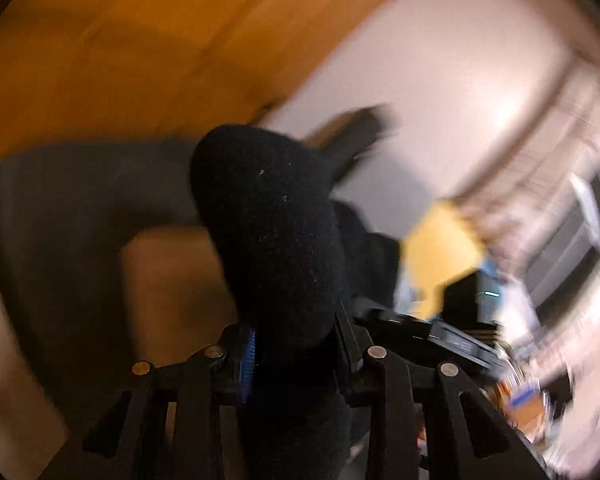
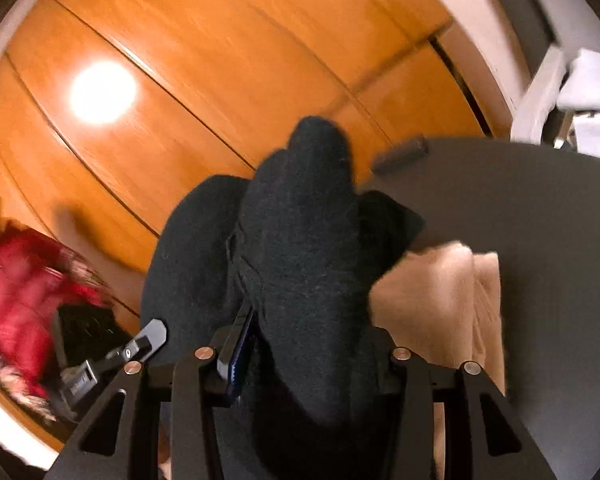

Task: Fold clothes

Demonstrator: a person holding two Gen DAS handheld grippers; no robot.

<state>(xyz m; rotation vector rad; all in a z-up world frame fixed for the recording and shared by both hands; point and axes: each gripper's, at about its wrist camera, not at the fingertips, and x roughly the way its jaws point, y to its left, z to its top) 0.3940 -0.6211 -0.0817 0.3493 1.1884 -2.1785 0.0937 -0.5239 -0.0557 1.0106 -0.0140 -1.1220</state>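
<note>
The left gripper (image 1: 296, 344) has its jaws closed on a fold of black knit garment (image 1: 268, 216), which bulges up and forward out of the grip and hides most of both fingers. A blue pad edges one finger beside the cloth. The right gripper (image 2: 312, 344) likewise clamps a bunched ridge of the same black knit garment (image 2: 300, 232), the fabric rising in a rounded hump above the jaws and spilling down over the linkage.

Taking the garment as landmark: in the right wrist view a beige cloth (image 2: 440, 300) lies just to its right, touching its edge, on a dark grey surface (image 2: 540, 220) that spreads right of and behind it. A small dark block (image 2: 400, 154) sits on that surface beyond the garment. Behind and left of the garment are orange wooden panels (image 2: 220, 60) with a bright light reflection (image 2: 102, 92). Far left of it is a person in a red top (image 2: 16, 280), blurred.

The left wrist view is heavily smeared; right of the garment a yellow shape (image 1: 440, 252) shows, its identity unclear
</note>
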